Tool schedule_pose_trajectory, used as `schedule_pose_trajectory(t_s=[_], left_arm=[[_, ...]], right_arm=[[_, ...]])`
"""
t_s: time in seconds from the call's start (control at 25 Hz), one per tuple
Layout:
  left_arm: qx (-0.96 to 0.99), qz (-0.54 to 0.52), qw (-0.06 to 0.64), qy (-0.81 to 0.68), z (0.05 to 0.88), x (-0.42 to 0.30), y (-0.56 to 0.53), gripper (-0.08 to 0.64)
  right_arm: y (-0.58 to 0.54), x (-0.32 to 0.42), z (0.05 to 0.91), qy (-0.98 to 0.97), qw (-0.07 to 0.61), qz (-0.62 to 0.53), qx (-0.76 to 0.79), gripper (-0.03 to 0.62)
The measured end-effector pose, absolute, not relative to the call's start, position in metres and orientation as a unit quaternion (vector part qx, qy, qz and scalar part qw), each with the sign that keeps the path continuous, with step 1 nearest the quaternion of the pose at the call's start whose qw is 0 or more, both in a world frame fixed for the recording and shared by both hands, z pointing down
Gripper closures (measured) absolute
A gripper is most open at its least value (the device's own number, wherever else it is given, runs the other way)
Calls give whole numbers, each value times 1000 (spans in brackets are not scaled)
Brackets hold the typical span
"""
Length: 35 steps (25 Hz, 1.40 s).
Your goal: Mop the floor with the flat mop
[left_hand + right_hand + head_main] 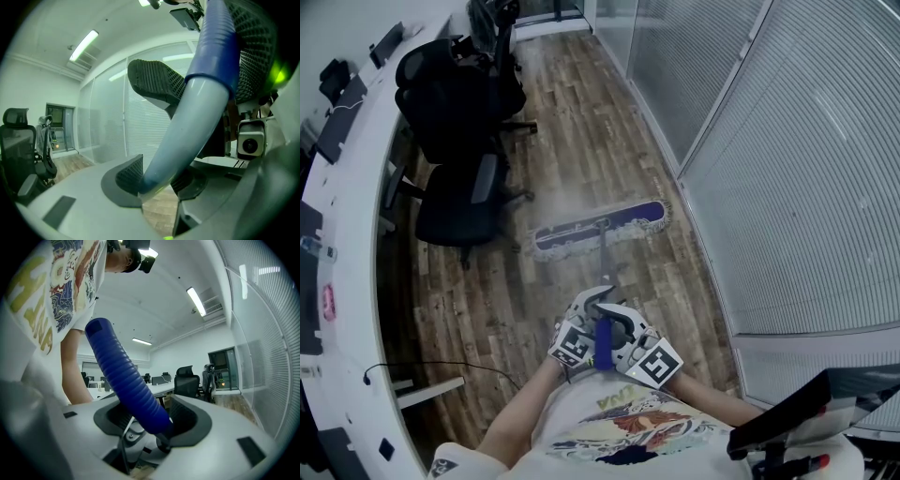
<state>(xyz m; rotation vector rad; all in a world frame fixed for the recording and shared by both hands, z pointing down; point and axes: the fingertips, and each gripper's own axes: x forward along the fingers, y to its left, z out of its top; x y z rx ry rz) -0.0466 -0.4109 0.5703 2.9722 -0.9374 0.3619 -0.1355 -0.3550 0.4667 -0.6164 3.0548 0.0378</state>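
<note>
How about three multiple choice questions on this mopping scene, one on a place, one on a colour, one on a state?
1. Where is the mop head? A on the floor, B on the desk, C on a chair.
2. What colour is the ribbed grip? A red, B blue, C green.
3. How are the grippers? A both open, B one open, C both shut on the handle.
Answers: A, the mop head lies on the floor; B, the grip is blue; C, the left gripper and right gripper both clamp the handle.
</note>
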Motion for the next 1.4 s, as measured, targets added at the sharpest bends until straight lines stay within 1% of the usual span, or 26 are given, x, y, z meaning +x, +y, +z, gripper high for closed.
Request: schedule_pose_trajectory(t_s=[0.04,0.16,0.4,0.64,1.12,1.28,1.4], left_arm=[[948,115,3,-297,570,-49,-418,426],[948,117,1,-296,568,-57,-444,426],[944,119,-2,-309,575,-52,-509,426],[943,142,-14,-301,578,-34,-612,428],[937,194,-43,-288,589,15,-888,430],[933,202,-50,-292,598,29,-965,430],[932,207,-53,-293,608,40,-993,429]], right_arm=[[-363,-138,466,979,17,8,-201,354],[-387,-144,476,981,-19,8,-194,353],[-448,-137,486,984,-22,-2,-175,353],[-551,-118,483,984,6,-1,-175,353],[-828,-60,478,977,93,-3,-194,351],[-905,-42,492,973,90,-39,-210,350],[-932,-28,503,968,82,-59,-230,350]])
